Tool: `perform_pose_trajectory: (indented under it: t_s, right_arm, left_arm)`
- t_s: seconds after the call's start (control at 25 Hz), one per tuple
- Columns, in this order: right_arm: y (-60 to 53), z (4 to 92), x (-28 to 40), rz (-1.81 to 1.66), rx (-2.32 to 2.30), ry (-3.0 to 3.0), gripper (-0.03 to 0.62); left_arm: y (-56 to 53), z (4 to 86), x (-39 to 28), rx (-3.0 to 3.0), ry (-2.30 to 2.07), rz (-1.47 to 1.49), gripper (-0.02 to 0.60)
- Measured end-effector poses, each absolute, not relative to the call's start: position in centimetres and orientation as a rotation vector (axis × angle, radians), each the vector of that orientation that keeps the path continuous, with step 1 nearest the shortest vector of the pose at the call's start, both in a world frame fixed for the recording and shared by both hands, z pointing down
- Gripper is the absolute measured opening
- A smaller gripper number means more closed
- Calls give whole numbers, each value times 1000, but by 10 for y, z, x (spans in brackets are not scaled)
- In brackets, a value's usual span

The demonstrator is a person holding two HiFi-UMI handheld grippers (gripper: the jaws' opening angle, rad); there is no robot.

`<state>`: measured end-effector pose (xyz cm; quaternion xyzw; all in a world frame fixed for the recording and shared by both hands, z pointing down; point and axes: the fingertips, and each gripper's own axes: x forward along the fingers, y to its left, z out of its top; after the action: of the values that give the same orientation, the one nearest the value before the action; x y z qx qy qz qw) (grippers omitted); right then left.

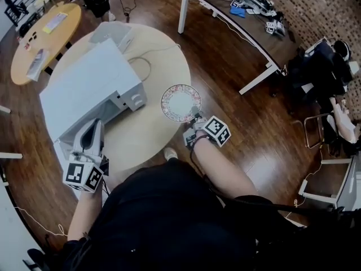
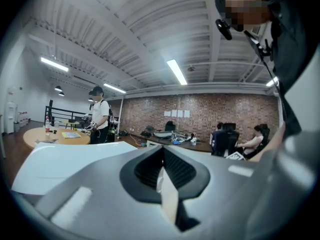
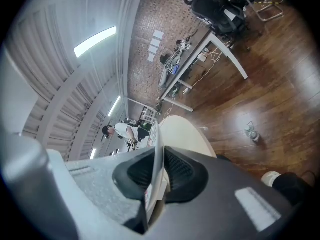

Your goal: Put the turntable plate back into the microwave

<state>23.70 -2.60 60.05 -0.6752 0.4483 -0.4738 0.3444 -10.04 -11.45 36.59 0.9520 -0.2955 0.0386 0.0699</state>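
Note:
The white microwave (image 1: 93, 86) stands on the round pale table (image 1: 163, 61), its button panel facing me. The turntable plate (image 1: 180, 102), white with a flowered rim, hangs level over the table's right edge. My right gripper (image 1: 194, 124) is shut on its near rim. In the right gripper view the plate (image 3: 158, 144) runs edge-on between the pads. My left gripper (image 1: 95, 130) is at the microwave's front left corner. In the left gripper view its pads (image 2: 161, 159) meet on a thin pale edge that looks like the open microwave door; the microwave's white top (image 2: 70, 159) lies to their left.
A cable (image 1: 144, 61) loops over the table behind the microwave. A second round wooden table (image 1: 45, 38) is at the far left, a long white desk (image 1: 231, 24) at the far right, and dark chairs (image 1: 318, 72) at the right. My shoe (image 1: 170, 153) is beside the table's edge.

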Motion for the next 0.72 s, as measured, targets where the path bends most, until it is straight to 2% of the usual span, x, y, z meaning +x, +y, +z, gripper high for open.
perform_pose_trajectory:
  t_s: [0.72]
  right_arm:
    - [-12,599,241,-1257,-1759,1160,26]
  left_arm:
    - [-111,367,-102,2892,-962,98,6]
